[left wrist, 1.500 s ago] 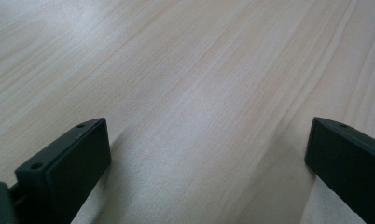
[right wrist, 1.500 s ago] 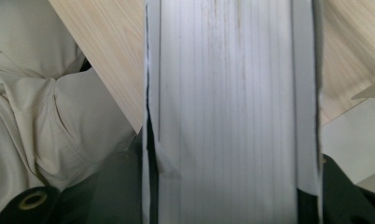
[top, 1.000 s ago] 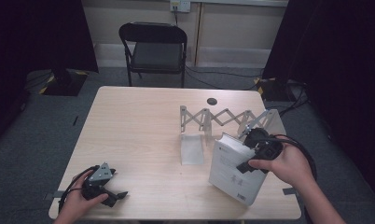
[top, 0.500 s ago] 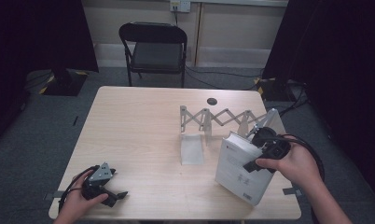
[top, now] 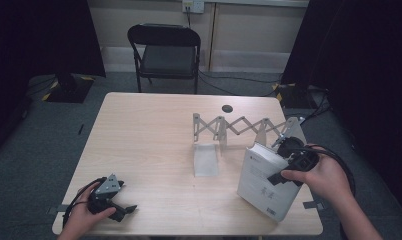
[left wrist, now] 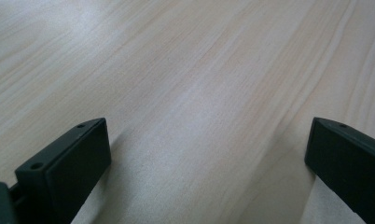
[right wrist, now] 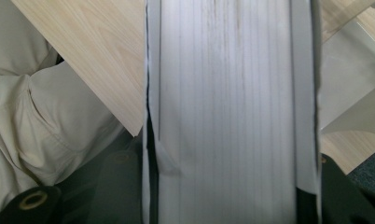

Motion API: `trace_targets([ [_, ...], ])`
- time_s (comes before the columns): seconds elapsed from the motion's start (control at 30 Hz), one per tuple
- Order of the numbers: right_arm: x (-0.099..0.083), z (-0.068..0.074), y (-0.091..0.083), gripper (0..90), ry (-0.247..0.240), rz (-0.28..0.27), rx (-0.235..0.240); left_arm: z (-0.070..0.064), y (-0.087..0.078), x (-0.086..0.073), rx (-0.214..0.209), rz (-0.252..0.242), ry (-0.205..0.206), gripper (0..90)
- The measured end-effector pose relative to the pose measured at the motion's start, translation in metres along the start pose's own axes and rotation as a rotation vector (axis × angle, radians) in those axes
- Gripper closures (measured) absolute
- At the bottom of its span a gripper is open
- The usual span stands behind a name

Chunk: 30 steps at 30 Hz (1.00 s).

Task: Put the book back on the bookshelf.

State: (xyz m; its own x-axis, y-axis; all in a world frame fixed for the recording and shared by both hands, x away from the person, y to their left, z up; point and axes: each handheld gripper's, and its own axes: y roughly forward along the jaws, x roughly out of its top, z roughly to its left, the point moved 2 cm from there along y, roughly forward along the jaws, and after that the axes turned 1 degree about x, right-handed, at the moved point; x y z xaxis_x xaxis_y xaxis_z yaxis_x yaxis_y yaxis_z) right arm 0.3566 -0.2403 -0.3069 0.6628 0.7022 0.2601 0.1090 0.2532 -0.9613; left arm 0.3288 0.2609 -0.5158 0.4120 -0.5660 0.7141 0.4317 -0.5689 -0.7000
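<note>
Pale wooden square table [top: 154,145]; bearing a grey metal accordion-fold rack [top: 239,127], a small dark round disc [top: 227,108], left gripper [top: 120,207] resting near the front-left corner.

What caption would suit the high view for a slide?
Right tool clamps a white book near the accordion rack; left tool rests open on the table.

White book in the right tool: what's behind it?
Behind the white book stands the expanding rack, its right end near the right tool, on the table. The book's lower corner appears to rest on the table; what it covers there cannot be seen.
</note>
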Motion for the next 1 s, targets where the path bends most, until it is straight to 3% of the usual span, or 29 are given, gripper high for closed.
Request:
trace_targets([
  [0.57,-0.016,-0.013,-0.005,52.7,0.055,-0.013,-0.017,0.0,0.001,0.0,-0.003,-0.006,-0.005,0.0],
  [1.0,-0.014,-0.014,0.003,52.7,0.049,-0.037,-0.016,0.0,0.001,0.0,-0.003,-0.005,-0.005,0.0],
])
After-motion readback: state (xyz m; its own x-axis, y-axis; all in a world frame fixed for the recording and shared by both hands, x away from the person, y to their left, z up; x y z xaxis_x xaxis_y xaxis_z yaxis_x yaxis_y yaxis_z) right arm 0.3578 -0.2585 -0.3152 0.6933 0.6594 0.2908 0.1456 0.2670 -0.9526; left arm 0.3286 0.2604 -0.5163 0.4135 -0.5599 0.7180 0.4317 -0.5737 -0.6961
